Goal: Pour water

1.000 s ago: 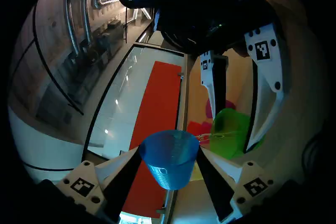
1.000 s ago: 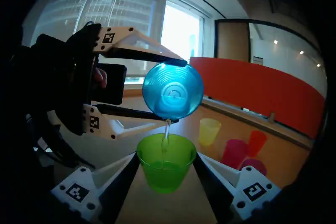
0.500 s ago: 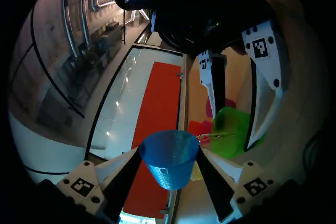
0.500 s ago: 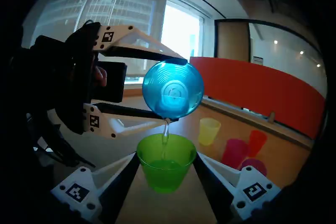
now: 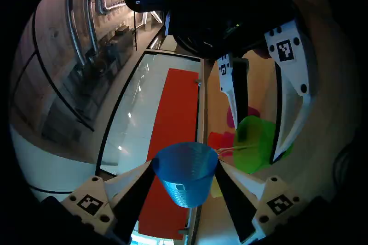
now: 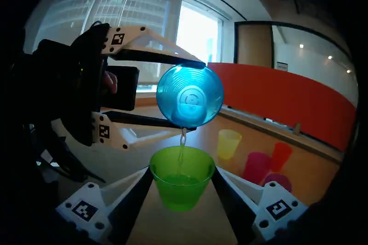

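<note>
- Blue cup (image 6: 189,95): translucent, tipped on its side, pinched between the fingers of the left gripper (image 5: 184,168).
- Water (image 6: 182,146): thin stream falling from the blue rim.
- Green cup (image 6: 182,178): translucent, upright, clamped between the fingers of the right gripper (image 6: 182,170), partly filled.

White fingers (image 6: 115,190) with black-square markers (image 6: 84,209)

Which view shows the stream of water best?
The right gripper view: the water stream falls from the tilted blue cup into the green cup, with its whole length visible. The left gripper view shows it as a thin pale line between the two cups' rims, easy to miss.
</note>
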A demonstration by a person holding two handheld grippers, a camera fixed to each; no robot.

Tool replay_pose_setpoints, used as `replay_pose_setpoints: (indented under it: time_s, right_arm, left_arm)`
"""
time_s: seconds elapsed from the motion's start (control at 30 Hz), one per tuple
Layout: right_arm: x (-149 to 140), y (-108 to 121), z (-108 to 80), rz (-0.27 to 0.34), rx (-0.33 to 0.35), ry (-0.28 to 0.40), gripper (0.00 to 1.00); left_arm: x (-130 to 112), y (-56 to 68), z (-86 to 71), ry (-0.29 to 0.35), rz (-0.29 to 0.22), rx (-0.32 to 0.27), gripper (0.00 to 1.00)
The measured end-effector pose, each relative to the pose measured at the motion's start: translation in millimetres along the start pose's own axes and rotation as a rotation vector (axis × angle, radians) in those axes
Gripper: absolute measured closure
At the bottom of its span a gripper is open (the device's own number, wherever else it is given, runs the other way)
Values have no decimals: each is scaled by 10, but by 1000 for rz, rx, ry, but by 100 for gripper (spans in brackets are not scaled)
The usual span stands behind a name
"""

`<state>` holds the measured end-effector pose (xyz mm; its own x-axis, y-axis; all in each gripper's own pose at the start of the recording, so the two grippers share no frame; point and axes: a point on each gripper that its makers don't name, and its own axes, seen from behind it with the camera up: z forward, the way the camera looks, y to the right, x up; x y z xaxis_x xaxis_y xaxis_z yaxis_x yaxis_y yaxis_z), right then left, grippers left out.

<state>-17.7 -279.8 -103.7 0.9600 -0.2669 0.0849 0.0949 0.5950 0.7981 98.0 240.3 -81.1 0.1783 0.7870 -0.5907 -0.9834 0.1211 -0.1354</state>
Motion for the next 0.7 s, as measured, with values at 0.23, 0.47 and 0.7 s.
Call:
replay_pose_setpoints:
  time_s: [0.23,0.47,0.7]
  right_arm:
    - [7,4,-5,1,-2,3,8]
    - [11,-5,1,1,-1,6,8]
    - [18,-8,4,3,-1,9,8]
  left_arm:
    - [5,-22,38,2,8,1,12]
    - [16,-31,95,5,40,1,12]
    - [28,-48,91,6,60,3,12]
